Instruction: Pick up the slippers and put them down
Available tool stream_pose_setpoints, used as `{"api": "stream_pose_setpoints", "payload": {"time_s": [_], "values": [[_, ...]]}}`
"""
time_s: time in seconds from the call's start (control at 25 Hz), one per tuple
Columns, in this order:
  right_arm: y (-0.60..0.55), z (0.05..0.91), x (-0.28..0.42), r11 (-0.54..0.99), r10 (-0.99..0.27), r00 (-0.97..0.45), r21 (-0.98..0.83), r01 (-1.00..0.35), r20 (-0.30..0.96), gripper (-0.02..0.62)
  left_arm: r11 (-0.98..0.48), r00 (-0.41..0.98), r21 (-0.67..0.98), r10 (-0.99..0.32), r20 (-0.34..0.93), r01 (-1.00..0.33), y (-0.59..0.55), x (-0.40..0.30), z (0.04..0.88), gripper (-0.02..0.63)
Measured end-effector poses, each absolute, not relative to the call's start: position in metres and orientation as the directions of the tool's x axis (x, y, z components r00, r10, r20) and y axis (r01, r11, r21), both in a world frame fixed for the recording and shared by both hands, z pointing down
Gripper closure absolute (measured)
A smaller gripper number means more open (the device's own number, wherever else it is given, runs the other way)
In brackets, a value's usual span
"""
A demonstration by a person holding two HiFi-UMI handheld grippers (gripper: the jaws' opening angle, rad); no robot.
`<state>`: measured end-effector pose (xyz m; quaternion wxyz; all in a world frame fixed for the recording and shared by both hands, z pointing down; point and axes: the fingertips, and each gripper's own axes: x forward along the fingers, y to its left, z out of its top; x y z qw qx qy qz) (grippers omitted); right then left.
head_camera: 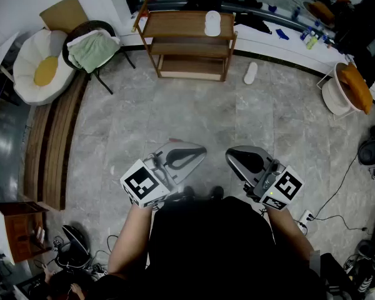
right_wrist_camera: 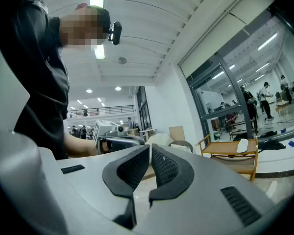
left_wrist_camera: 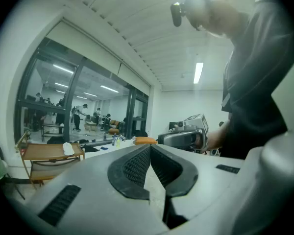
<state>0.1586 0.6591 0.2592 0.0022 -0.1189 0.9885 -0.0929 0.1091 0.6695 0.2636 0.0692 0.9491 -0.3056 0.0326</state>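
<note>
One white slipper (head_camera: 212, 22) lies on the top shelf of a wooden rack (head_camera: 189, 49) far ahead. A second white slipper (head_camera: 250, 72) lies on the stone floor just right of the rack. My left gripper (head_camera: 202, 150) and right gripper (head_camera: 230, 157) are held side by side close to my body, far from both slippers. Both are shut with nothing between the jaws. In the left gripper view the jaws (left_wrist_camera: 150, 147) meet, and the shelf slipper (left_wrist_camera: 68, 149) shows far off at the left. In the right gripper view the jaws (right_wrist_camera: 150, 148) also meet, with the shelf slipper (right_wrist_camera: 242, 145) far off at the right.
A round white chair with a yellow cushion (head_camera: 42, 67) and a chair draped in green cloth (head_camera: 94, 49) stand at the back left. A wooden bench (head_camera: 53, 149) runs along the left. A white stand with an orange item (head_camera: 347, 89) is at the right, with cables (head_camera: 337, 214) below it.
</note>
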Motion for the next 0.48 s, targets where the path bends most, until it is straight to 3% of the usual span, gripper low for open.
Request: {"api": "stream_pose_setpoints", "payload": {"time_s": [0.48], "values": [[0.635,0.253,0.188,0.955,-0.227,-0.973,-0.203,-0.217,-0.028,0.563,-0.800,0.812,0.140,-0.571,0.119,-0.583,0.645,0.142,0.267,0.594]]}}
